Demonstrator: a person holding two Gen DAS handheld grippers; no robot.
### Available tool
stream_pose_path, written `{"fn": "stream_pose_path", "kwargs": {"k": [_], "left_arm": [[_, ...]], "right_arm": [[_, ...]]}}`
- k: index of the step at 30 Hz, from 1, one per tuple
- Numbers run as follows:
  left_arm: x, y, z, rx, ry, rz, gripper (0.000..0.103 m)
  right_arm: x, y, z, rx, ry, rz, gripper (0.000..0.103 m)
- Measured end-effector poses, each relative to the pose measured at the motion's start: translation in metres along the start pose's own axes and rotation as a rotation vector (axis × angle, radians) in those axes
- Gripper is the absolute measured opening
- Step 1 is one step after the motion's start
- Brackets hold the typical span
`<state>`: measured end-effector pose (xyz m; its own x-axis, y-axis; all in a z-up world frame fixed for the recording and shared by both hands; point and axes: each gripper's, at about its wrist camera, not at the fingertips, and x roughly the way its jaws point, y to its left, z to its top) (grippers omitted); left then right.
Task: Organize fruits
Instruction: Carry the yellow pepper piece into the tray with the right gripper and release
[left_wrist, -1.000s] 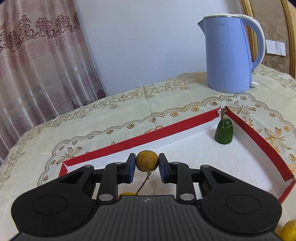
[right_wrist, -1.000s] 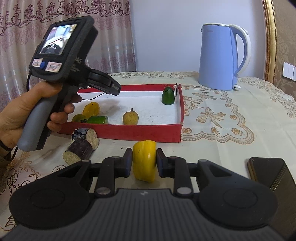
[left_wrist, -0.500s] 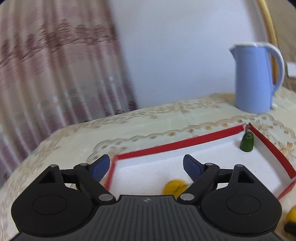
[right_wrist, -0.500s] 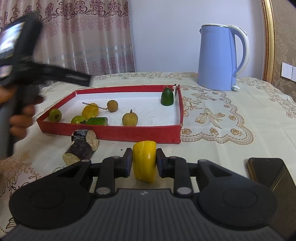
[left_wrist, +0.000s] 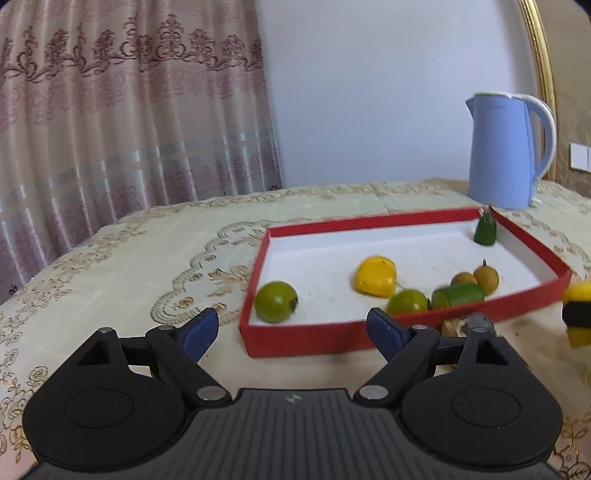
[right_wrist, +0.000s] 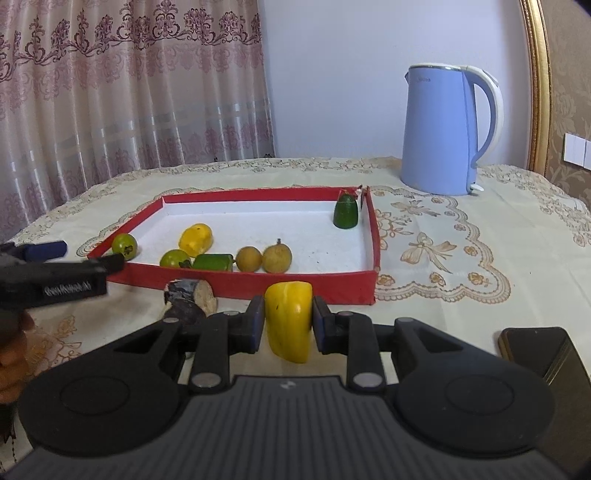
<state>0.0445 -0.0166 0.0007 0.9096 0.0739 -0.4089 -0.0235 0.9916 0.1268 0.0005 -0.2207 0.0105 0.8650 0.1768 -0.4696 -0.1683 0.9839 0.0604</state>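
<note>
Now the left gripper (left_wrist: 291, 328) has let go and backed off, jaws wide; the right gripper (right_wrist: 288, 323) squeezes the yellow pepper (right_wrist: 288, 321) just before the red tray (right_wrist: 371, 243).

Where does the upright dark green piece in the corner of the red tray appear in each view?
Left wrist: upright green piece, right of centre, in the red tray's far right corner.
Right wrist, just right of centre, same corner.
Shared landmark: blue kettle behind it.
</note>
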Motion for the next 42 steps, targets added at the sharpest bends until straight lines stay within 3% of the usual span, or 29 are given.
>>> {"fn": "stream_pose_path", "kwargs": {"k": [4, 15, 18, 20, 42], "left_arm": [[0.001, -0.002, -0.004, 0.006, 0.0, -0.019, 0.088], [0.016, 0.001, -0.006, -0.014, 0.101, -0.01, 0.088], [0.016, 0.0, -0.006, -0.002, 0.105, -0.006, 0.089], [0.017, -0.001, -0.006, 0.005, 0.108, -0.003, 0.096], [0.019, 0.0, -0.005, 0.0, 0.129, -0.022, 0.096]], "right_arm": [[-0.001, 0.003, 0.001, -0.004, -0.004, 0.002, 0.026], [0.005, 0.009, 0.008, -0.003, -0.006, 0.019, 0.026], [0.005, 0.01, 0.013, -0.01, -0.015, 0.018, 0.026], [0.006, 0.01, 0.017, -0.015, -0.023, 0.016, 0.026], [0.042, 0.005, 0.068, -0.039, -0.045, 0.008, 0.026]]}}
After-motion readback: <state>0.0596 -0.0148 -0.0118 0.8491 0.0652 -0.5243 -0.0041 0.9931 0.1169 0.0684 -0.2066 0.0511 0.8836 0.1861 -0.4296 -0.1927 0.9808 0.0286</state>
